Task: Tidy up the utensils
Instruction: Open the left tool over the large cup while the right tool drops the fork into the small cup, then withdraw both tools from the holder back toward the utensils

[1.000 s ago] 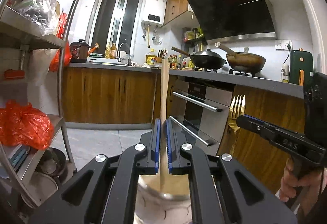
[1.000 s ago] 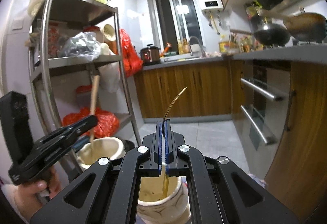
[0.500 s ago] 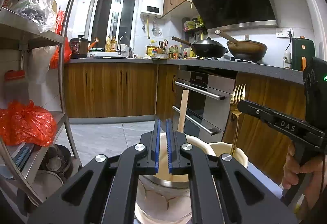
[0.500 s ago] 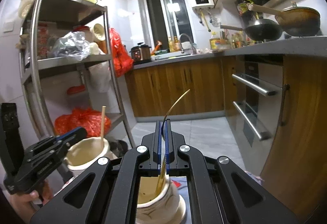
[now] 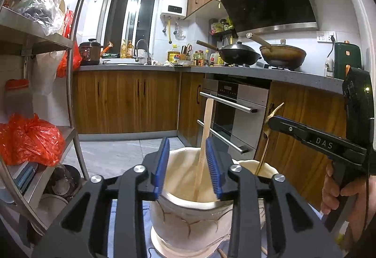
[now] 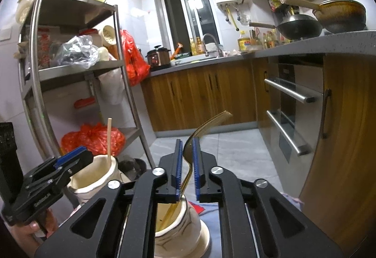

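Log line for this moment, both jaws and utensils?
left gripper: jaws opening, wooden stick in pot | right gripper: jaws opening, gold fork in jar

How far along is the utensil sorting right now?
Nearly done with this pair: the wooden stick stands in the left jar and the gold fork in the right jar. Both the left gripper and the right gripper are opening. Left: pulling clear.

Spatula [image 5: 204, 147] in jar [image 5: 188, 218], fork [image 6: 188, 171] in neighbouring jar [image 6: 181, 232]
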Demonstrator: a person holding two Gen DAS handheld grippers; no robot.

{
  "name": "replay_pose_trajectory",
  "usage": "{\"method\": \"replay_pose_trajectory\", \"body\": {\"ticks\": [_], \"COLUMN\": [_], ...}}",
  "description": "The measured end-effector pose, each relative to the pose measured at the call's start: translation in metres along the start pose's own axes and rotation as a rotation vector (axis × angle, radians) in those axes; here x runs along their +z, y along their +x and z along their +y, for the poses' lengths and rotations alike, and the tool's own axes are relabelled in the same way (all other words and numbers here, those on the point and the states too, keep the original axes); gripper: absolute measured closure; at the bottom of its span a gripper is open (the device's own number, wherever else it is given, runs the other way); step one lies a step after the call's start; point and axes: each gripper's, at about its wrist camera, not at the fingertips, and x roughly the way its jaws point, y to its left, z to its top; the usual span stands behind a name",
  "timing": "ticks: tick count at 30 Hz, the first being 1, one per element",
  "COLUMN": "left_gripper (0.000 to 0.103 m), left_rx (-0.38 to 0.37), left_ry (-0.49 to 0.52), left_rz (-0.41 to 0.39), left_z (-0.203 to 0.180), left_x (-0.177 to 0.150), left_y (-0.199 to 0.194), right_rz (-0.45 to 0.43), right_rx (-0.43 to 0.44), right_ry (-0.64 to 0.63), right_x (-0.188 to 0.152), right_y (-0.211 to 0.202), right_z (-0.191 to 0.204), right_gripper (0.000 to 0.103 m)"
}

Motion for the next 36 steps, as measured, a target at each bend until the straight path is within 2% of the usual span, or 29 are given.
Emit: {"method": "replay_pose_trajectory", "body": {"ticks": [2, 4, 5, 7, 8, 10, 12, 13, 14, 18, 24, 32, 36], "left_gripper": [0.069, 0.068, 0.065, 0.056, 0.048, 0.038, 0.016, 0.011, 0.005, 0.005, 0.005, 0.005, 0.006], "left_rx": [-0.001, 0.005, 0.008, 0.015, 0.024, 0.036, 0.055, 0.067, 0.079, 0.102, 0.104, 0.082, 0.083], "left_ry": [0.000, 0.005, 0.006, 0.007, 0.009, 0.013, 0.012, 0.010, 0.009, 0.013, 0.009, 0.002, 0.001], "left_rz": [0.002, 0.008, 0.009, 0.010, 0.007, 0.005, 0.001, -0.005, -0.015, -0.006, 0.054, 0.173, 0.215], "left_z": [0.000, -0.001, -0.002, -0.002, -0.003, -0.006, -0.008, -0.009, -0.010, -0.014, -0.022, -0.036, -0.041], "left_x": [0.000, -0.001, -0.001, -0.001, 0.000, 0.001, 0.002, 0.003, 0.003, 0.001, -0.015, -0.041, -0.053], "left_y": [0.000, 0.000, -0.001, -0.004, -0.007, -0.015, -0.023, -0.028, -0.036, -0.057, -0.079, -0.089, -0.095], "right_rz": [-0.001, 0.006, 0.007, 0.000, -0.003, -0.012, -0.017, -0.022, -0.027, -0.035, -0.008, 0.072, 0.146], "right_rx": [0.002, 0.001, 0.006, 0.014, 0.017, 0.028, 0.038, 0.039, 0.040, 0.016, -0.023, -0.037, -0.025], "right_ry": [0.002, 0.006, 0.011, 0.017, 0.017, 0.017, 0.017, 0.018, 0.018, -0.002, 0.004, -0.034, -0.087], "right_x": [-0.001, 0.000, 0.000, 0.001, 0.002, 0.004, 0.006, 0.007, 0.007, 0.005, -0.008, -0.037, -0.060], "right_y": [-0.001, -0.001, -0.003, -0.009, -0.012, -0.022, -0.033, -0.038, -0.044, -0.068, -0.102, -0.141, -0.156], "right_z": [0.000, -0.001, -0.001, 0.000, 0.000, 0.002, 0.004, 0.005, 0.006, 0.008, -0.004, -0.013, -0.009], "right_gripper": [0.081, 0.073, 0.070, 0.054, 0.050, 0.029, 0.013, 0.007, 0.006, 0.005, 0.005, 0.005, 0.005]}}
